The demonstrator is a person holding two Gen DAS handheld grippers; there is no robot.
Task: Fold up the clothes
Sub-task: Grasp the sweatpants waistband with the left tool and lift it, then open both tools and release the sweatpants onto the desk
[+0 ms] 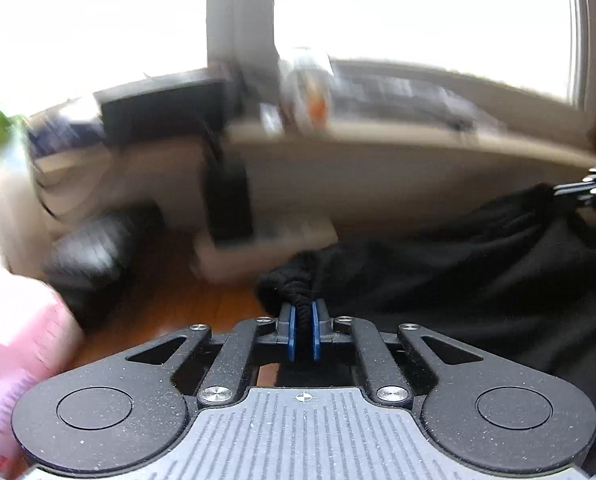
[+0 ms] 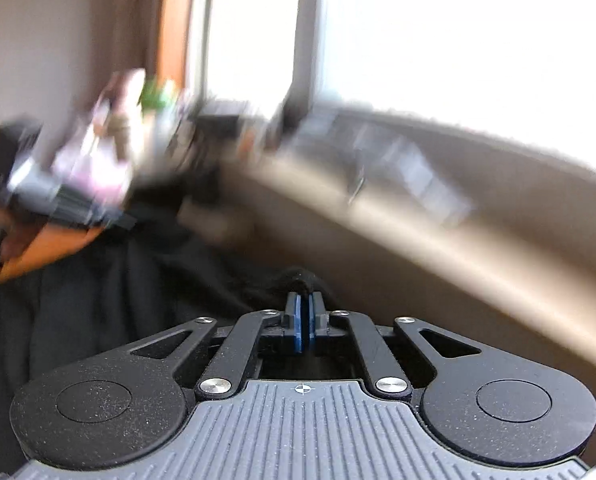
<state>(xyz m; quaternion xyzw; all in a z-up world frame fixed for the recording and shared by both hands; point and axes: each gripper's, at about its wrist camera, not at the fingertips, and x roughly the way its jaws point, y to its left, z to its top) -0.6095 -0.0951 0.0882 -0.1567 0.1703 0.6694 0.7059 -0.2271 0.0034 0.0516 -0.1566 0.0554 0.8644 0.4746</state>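
A black garment (image 1: 458, 280) hangs stretched between both grippers. In the left wrist view my left gripper (image 1: 304, 316) is shut on a bunched black edge of it, and the cloth spreads away to the right, where the right gripper's tip (image 1: 594, 192) pinches the far corner. In the right wrist view my right gripper (image 2: 306, 312) is shut on another bunched edge of the black garment (image 2: 97, 300), which drapes to the left. There the left gripper's body (image 2: 49, 196) shows at the far left, blurred, with a hand under it.
Both views are motion-blurred. A beige windowsill ledge (image 1: 378, 148) with cluttered items runs under a bright window. A wooden floor (image 1: 169, 304) lies below, with a dark grey bag (image 1: 93, 252) and pink cloth (image 1: 13, 344) at the left.
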